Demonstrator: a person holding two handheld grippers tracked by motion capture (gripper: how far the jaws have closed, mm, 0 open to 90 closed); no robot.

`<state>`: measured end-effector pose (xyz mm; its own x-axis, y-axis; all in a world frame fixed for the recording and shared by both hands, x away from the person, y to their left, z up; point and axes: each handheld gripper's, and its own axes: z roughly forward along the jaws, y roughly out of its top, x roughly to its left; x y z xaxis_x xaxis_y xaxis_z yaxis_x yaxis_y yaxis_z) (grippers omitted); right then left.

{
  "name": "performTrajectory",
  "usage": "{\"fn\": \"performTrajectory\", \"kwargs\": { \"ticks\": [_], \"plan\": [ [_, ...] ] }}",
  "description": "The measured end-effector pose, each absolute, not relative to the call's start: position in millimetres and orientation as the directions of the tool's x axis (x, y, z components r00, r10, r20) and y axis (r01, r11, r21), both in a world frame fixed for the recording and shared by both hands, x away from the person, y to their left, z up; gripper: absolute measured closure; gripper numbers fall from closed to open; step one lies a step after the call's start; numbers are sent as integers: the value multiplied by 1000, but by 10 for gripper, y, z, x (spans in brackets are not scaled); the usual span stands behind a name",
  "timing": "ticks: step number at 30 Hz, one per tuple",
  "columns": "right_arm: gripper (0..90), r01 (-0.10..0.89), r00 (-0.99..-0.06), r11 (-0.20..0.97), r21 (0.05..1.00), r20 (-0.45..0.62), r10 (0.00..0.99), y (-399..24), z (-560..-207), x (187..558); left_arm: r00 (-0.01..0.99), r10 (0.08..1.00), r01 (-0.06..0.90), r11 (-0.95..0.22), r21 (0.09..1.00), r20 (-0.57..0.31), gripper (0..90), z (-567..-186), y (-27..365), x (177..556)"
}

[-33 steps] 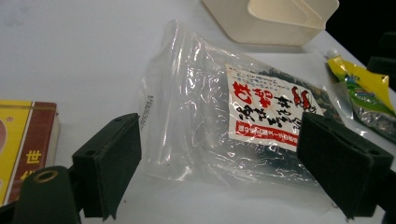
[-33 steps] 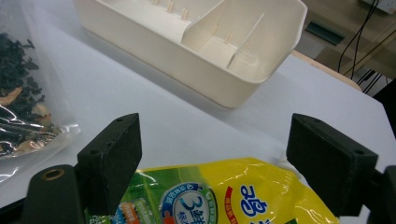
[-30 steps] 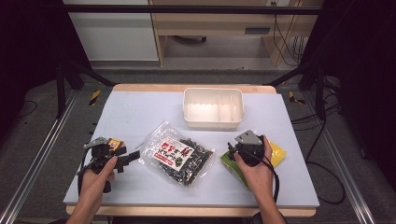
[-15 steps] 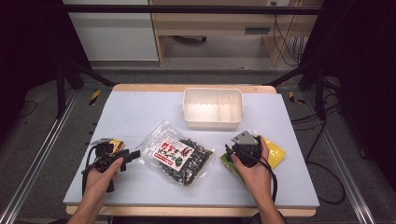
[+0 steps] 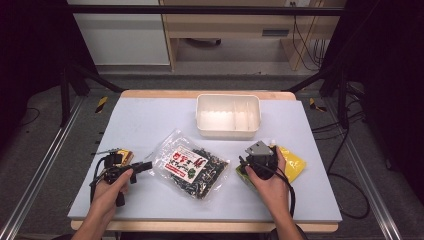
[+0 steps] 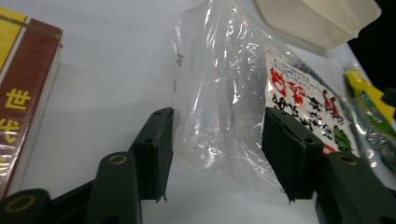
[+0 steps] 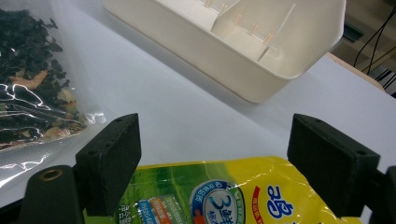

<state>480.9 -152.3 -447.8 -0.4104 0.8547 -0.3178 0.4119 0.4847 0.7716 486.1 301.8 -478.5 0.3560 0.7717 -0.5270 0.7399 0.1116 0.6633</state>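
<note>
**Left claw closing around bag edge; right claw spread over yellow pouch**

A clear bag (image 5: 192, 167) of dark dried pieces, bearing a red and white label, is seen lying flat on the desk (image 5: 150, 120) at lower centre of the high view. A cream bin (image 5: 228, 116) with inner dividers is set above it, at centre frame, apart from the bag.

The left claw (image 5: 145, 165) is held at lower left of the high view, pointed toward the bag's left edge. In the left gripper view the bag's empty clear margin (image 6: 217, 93) is seen between the two jaws. The jaws have just been closing; a gap to the left pad is visible, and contact at the right pad cannot be told. The claw is therefore noted as partly spread, with the plastic not yet pinched. A red and yellow box (image 6: 23, 88) is seen at the left edge of that view, just beside the claw; in the high view it lies at (image 5: 121, 156).

The right claw (image 5: 244, 164) is held at lower right of centre in the high view, above a yellow pouch (image 5: 292, 162). In the right gripper view the jaws are spread wide, with the pouch (image 7: 219, 196) lying below and between them at bottom of frame, untouched by the pads. The bin (image 7: 243, 42) is seen across the top of that view, and the bag (image 7: 32, 74) at its left edge.
</note>
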Motion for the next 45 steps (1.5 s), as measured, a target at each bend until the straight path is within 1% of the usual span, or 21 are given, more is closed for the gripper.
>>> {"fn": "performTrajectory", "kwargs": {
  "ticks": [5, 8, 11, 12, 14, 16, 18, 23, 27, 29, 36, 38, 41, 45],
  "plan": [
    [179, 409, -411, 480, 776, -314, 856, -1512, -4475, 4801, 380, 751, 707, 141, 693, -540, 536, -4699, 2999, 4830],
    [179, 404, -417, 485, 776, -316, 852, -1508, -4478, 4793, 394, 759, 693, 126, 710, -519, 577, -4681, 2949, 4831],
    [179, 396, -419, 485, 780, -316, 851, -1506, -4471, 4786, 397, 784, 675, 103, 731, -476, 659, -4694, 2910, 4838],
    [179, 393, -419, 485, 781, -317, 851, -1500, -4466, 4783, 401, 788, 667, 98, 739, -467, 704, -4694, 2906, 4840],
    [179, 388, -416, 482, 786, -318, 852, -1487, -4454, 4771, 406, 787, 655, 104, 748, -464, 786, -4691, 2907, 4844],
    [180, 372, -420, 482, 793, -319, 850, -1462, -4427, 4752, 411, 784, 646, 108, 756, -464, 847, -4671, 2915, 4851],
    [180, 359, -424, 486, 797, -325, 846, -1419, -4389, 4731, 416, 776, 643, 118, 757, -475, 886, -4655, 2925, 4865],
    [180, 344, -472, 495, 798, -308, 826, -1259, -4235, 4721, 454, 771, 630, 76, 773, -446, 892, -4536, 2912, 4906],
    [170, 323, -530, 509, 798, -293, 796, -1142, -4075, 4733, 475, 779, 616, 39, 787, -410, 893, -4408, 2893, 4950],
    [159, 329, -562, 510, 795, -269, 782, -1102, -3992, 4751, 482, 778, 613, 30, 789, -404, 893, -4339, 2909, 4964],
    [126, 326, -629, 508, 797, -218, 747, -1064, -3699, 4810, 512, 786, 577, -17, 816, -346, 894, -4074, 3033, 4963],
    [121, 330, -646, 529, 782, -221, 730, -1051, -3623, 4835, 530, 786, 563, -45, 826, -319, 893, -3974, 3049, 4954],
    [129, 319, -672, 558, 766, -232, 703, -1029, -3515, 4860, 558, 781, 543, -89, 835, -280, 893, -3817, 3043, 4954],
    [171, 307, -700, 593, 745, -245, 671, -997, -3362, 4906, 596, 767, 513, -135, 848, -239, 894, -3600, 2995, 4975]
  ]
}}
